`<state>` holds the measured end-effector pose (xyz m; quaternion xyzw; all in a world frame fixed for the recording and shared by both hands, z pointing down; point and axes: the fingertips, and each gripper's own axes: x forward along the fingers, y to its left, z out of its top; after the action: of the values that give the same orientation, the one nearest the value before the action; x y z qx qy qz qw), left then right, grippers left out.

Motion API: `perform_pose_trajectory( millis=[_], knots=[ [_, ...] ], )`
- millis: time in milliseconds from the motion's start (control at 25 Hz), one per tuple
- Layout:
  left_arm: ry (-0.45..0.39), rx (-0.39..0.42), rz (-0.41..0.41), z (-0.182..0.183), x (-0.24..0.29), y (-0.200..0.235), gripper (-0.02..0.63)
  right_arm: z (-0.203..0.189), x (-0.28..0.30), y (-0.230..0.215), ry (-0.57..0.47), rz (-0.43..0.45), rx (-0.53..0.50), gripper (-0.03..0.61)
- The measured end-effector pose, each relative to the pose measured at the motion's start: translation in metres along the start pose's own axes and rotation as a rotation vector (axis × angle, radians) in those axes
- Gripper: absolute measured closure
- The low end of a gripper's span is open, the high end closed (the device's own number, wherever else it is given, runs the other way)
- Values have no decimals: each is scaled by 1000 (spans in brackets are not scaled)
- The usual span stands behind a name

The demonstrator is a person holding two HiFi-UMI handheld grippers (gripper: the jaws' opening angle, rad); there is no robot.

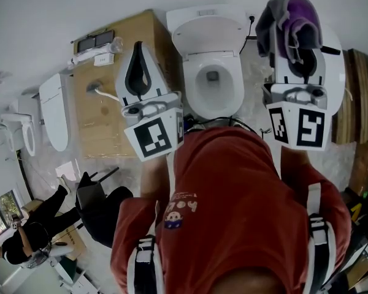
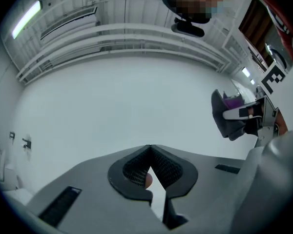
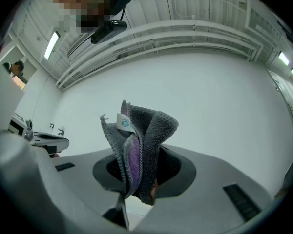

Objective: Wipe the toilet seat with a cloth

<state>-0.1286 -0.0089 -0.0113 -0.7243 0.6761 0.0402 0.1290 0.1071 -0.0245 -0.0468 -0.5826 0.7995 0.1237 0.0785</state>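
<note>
Right gripper (image 3: 139, 174) has its jaws clamped shut on the cloth (image 3: 141, 145), a grey terry one with a purple side, bunched up and sticking out past the tips. There's a little white tag (image 3: 123, 122) on it with a round teal logo, too small to read. Left gripper (image 2: 149, 150) is closed with nothing in it, tips meeting in a point. Both point at a plain white wall, and in the left gripper view the other gripper and cloth show at about 3 o'clock. From the head view the left gripper (image 1: 138, 66) is at 11 o'clock and the right one (image 1: 300, 48) at 1 o'clock, each with its black and white marker cube (image 1: 154, 136). The toilet seat (image 1: 195, 84) sits between them at 12, lid up, cloth well clear of it. A wooden cabinet (image 1: 119, 48) is just beside the toilet at 10 o'clock
</note>
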Motion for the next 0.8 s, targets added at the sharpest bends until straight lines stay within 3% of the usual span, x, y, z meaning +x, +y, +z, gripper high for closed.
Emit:
perform_pose_trajectory(
  millis=[440,800],
  knots=[
    [37,-8,0,-16,-8,-1,600,-14,-4,7,31,25,21,489],
    [34,-23,-4,-8,-13,-6,600,-22,-9,7,79,16,-11,489]
  ],
)
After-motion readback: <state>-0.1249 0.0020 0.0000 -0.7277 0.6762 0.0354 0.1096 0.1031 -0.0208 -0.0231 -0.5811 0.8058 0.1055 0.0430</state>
